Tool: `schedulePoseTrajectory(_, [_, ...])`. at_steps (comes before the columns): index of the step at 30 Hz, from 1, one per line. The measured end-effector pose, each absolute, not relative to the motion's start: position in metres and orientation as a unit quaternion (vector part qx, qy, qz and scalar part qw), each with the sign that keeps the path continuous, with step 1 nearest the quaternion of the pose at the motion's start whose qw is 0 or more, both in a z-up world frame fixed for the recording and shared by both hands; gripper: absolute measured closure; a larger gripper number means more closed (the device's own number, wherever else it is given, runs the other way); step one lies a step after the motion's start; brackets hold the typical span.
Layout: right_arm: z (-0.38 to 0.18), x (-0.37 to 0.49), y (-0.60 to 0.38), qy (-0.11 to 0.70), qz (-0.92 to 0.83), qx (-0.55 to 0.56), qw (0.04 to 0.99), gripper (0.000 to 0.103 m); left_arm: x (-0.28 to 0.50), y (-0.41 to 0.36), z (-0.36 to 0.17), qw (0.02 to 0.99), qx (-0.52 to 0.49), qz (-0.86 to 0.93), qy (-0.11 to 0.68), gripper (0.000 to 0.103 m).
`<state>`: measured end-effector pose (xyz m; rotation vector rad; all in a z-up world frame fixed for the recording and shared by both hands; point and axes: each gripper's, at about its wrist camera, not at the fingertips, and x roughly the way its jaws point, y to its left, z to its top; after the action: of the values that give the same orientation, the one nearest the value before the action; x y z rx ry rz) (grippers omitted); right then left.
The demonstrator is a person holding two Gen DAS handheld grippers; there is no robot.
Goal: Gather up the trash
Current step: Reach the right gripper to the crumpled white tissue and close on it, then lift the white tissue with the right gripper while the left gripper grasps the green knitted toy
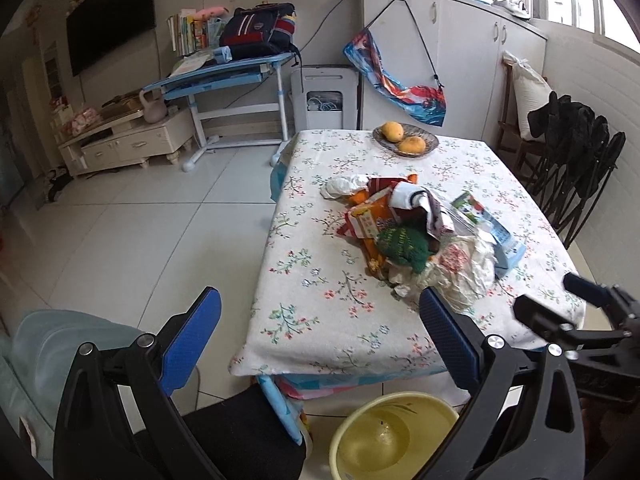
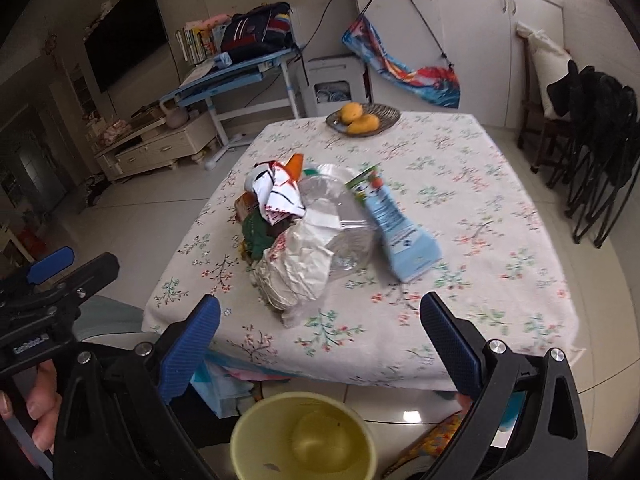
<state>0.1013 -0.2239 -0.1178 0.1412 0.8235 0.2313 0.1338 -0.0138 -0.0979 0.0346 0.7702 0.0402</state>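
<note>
Hovering short of the near edge of the table [image 1: 320,320], the left gripper [image 1: 320,332] has its blue-padded fingers [image 1: 192,340] spread wide, nothing between them. Right gripper [image 2: 320,340] likewise: fingers well apart, empty, held above the near table edge. Each gripper shows in the other's view at the frame edge, and a thumb and finger of the person's left hand [image 2: 36,416] wrap its handle.

Trash pile [image 1: 416,236] sits mid-table on the floral tablecloth [image 2: 460,280], slightly left of centre as seen from the right wrist. In the heap:
- crumpled white paper bag [image 2: 300,268], nearest the grippers
- clear plastic bottle [image 2: 344,220], lying flat, touching the bag
- pale blue carton [image 2: 396,224], flattened, lying beside the bottle on the right
- green knitted-looking wad [image 1: 404,246]
- orange snack wrappers [image 1: 368,216]
- red-and-white wrapper [image 2: 280,196] on top
- balled white tissue [image 1: 336,188] at the far left of the heap

Yellow bin [image 2: 304,436] stands on the floor just below the near table edge, mouth open upward, between the two grippers; interior looks bare.

Far end of the table: a plate [image 1: 428,142] holding two mangoes [image 1: 412,145], well apart from the pile.
</note>
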Motion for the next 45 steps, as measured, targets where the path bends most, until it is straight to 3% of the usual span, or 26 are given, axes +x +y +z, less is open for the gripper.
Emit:
schedulePoseTrajectory(5, [-0.140,0.128,-0.219,0.418,0.118,0.108,0.894,0.009,0.142,-0.001,-0.104,0.923,0.008,0.032,0.384,0.007])
schedulePoseTrajectory(7, [-0.145,0.133,-0.220,0.419,0.119,0.121,0.892,0.022,0.147,0.003,-0.110,0.920,0.005,0.034,0.390,0.007])
schedulePoseTrajectory(9, [-0.152,0.142,-0.220,0.425,0.119,0.136,0.887,0.026,0.149,0.005,-0.115,0.918,0.003,0.034,0.396,0.007])
schedulePoseTrajectory(11, [-0.159,0.147,-0.222,0.429,0.123,0.149,0.882,0.037,0.151,0.006,-0.118,0.917,0.002,0.032,0.399,0.007])
schedulePoseTrajectory(13, [-0.163,0.150,-0.222,0.432,0.131,0.161,0.877,0.064,0.153,0.005,-0.120,0.917,0.005,0.029,0.398,0.007])
schedulePoseTrajectory(16, [-0.162,0.147,-0.224,0.428,0.144,0.170,0.876,0.077,0.159,0.002,-0.125,0.916,0.011,0.026,0.401,0.007])
schedulePoseTrajectory(33, [-0.121,0.106,-0.282,0.402,0.148,0.162,0.889,0.081,0.228,-0.071,-0.160,0.882,0.102,-0.098,0.449,0.007])
schedulePoseTrajectory(39, [-0.133,0.110,-0.290,0.405,0.145,0.195,0.882,0.081,0.249,-0.100,-0.170,0.873,0.198,-0.149,0.421,0.007])
schedulePoseTrajectory(41, [-0.133,0.112,-0.293,0.404,0.146,0.202,0.880,0.081,0.256,-0.105,-0.175,0.869,0.213,-0.152,0.420,0.015])
schedulePoseTrajectory(43, [-0.134,0.114,-0.296,0.402,0.144,0.207,0.880,0.080,0.268,-0.104,-0.179,0.858,0.191,-0.169,0.447,0.038])
schedulePoseTrajectory(45, [-0.136,0.113,-0.299,0.402,0.143,0.214,0.879,0.080,0.273,-0.101,-0.180,0.853,0.172,-0.173,0.461,0.045])
